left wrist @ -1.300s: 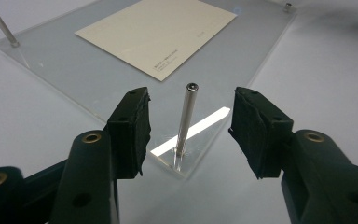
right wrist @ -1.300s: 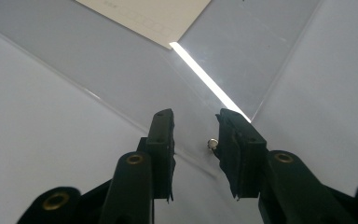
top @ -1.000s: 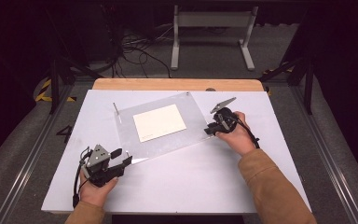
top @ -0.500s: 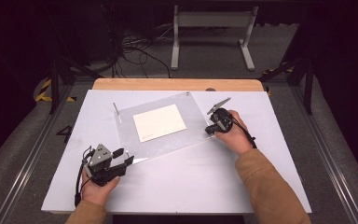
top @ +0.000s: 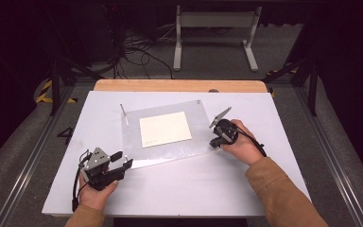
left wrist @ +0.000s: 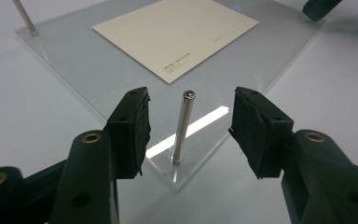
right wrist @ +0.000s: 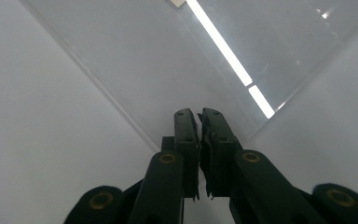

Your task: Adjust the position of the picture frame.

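A clear, square acrylic plate (top: 165, 135) lies flat on the white desk (top: 179, 189), turned so its corners point toward the two hands. A cream rectangular card (top: 165, 128) rests near its middle. Thin upright metal pins stand at two corners: one at the far left corner (top: 122, 109), one at the near corner (left wrist: 184, 126).

The left gripper (top: 105, 168) sits low at the near corner. Its fingers (left wrist: 130, 130) are spread, one on each side of the near pin, with a gap on both sides and nothing touched. That looks like lining up for a pinch on the pin, which would give a firm handle on a plate too flat to grab from above.

The right gripper (top: 220, 135) is at the plate's right corner. Its fingers (right wrist: 186, 140) have just been closing and now stand nearly together, clenched at the plate's edge. The thin corner seems to run between them, though the glare on the plastic makes the contact hard to confirm. A hold on the opposite corner would steady the plate, so it neither slides nor pivots when the other hand works.

The desk is a smooth white board with a wooden strip (top: 179, 85) along its far side. Beyond it the room is dark: grey carpeted floor (top: 208, 56), loose black cables (top: 137, 47), a white metal stand (top: 215, 28), and dark frame legs either side.
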A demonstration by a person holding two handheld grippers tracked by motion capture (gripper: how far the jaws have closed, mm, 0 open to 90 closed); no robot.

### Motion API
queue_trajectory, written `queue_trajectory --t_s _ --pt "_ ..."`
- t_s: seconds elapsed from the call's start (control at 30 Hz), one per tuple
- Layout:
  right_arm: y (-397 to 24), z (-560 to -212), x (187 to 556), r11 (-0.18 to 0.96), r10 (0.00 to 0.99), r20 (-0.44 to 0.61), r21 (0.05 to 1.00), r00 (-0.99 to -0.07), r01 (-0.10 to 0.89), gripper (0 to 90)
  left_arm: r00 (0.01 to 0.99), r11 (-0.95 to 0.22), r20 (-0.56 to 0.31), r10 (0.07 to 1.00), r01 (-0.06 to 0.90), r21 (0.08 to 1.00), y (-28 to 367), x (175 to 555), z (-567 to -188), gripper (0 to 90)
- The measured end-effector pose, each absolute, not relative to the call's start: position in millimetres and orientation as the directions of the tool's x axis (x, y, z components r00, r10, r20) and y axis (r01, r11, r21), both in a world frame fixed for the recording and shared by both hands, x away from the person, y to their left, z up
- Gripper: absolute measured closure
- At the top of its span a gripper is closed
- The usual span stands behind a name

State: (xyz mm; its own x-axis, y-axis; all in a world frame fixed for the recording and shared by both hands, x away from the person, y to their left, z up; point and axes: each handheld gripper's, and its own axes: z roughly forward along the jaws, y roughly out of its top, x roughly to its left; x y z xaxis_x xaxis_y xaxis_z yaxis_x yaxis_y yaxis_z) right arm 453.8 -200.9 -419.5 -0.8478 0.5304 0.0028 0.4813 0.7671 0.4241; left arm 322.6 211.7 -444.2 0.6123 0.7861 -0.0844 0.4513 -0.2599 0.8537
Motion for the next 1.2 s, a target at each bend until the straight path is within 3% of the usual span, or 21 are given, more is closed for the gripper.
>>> queue_trajectory --t_s 0.37,0.4,0.43,0.5,0.57,0.77,0.87,0.97,1.07,1.2 --pt "-200.4 -421.3 403.0 0.813 0.415 0.061 0.423 -0.908 0.401 86.2 0.609 -0.258 -0.087 0.788 0.457 0.851 216.9 315.2 -443.6 46.3" --pt "-195.3 -429.5 391.1 0.825 0.318 0.243 0.406 -0.916 0.394 90.0 0.608 -0.259 -0.088 0.789 0.459 0.85 217.6 314.9 -443.5 46.4" --pt "-190.2 -435.4 383.0 0.855 0.282 0.241 0.376 -0.929 0.357 90.0 0.604 -0.262 -0.084 0.792 0.462 0.848 218.7 314.2 -443.6 46.4" --pt "-189.4 -432.2 376.5 0.854 0.3 0.199 0.381 -0.933 0.356 90.0 0.604 -0.258 -0.088 0.792 0.463 0.848 219.1 313.8 -444.0 46.4" --pt "-189.4 -426.1 365.7 0.851 0.307 0.101 0.416 -0.946 0.32 90.0 0.597 -0.254 -0.091 0.797 0.467 0.847 220.3 313.6 -444.4 46.4" --pt "-203.3 -422.8 360.9 0.785 0.324 0.133 0.515 -0.937 0.344 85.3 0.586 -0.273 -0.079 0.807 0.487 0.83 217.1 318.5 -449.4 47.3" --pt "-211.7 -421.9 358.4 0.747 0.343 0.131 0.562 -0.93 0.354 80.5 0.571 -0.31 -0.053 0.82 0.519 0.797 213.7 322.9 -455.2 61.9" --pt "-217.7 -420.8 356.8 0.704 0.373 0.149 0.598 -0.916 0.383 78.7 0.589 -0.314 -0.066 0.805 0.519 0.795 213.1 323.9 -454.6 83.2" --pt "-220.4 -419.1 356.2 0.692 0.378 0.146 0.612 -0.914 0.384 78.2 0.583 -0.356 -0.013 0.813 0.513 0.781 206.9 323.8 -451.5 84.7" --pt "-227.7 -412.1 354.9 0.666 0.397 0.127 0.642 -0.909 0.38 77.5 0.564 -0.33 -0.034 0.825 0.53 0.781 210.1 335.2 -450.5 84.8"
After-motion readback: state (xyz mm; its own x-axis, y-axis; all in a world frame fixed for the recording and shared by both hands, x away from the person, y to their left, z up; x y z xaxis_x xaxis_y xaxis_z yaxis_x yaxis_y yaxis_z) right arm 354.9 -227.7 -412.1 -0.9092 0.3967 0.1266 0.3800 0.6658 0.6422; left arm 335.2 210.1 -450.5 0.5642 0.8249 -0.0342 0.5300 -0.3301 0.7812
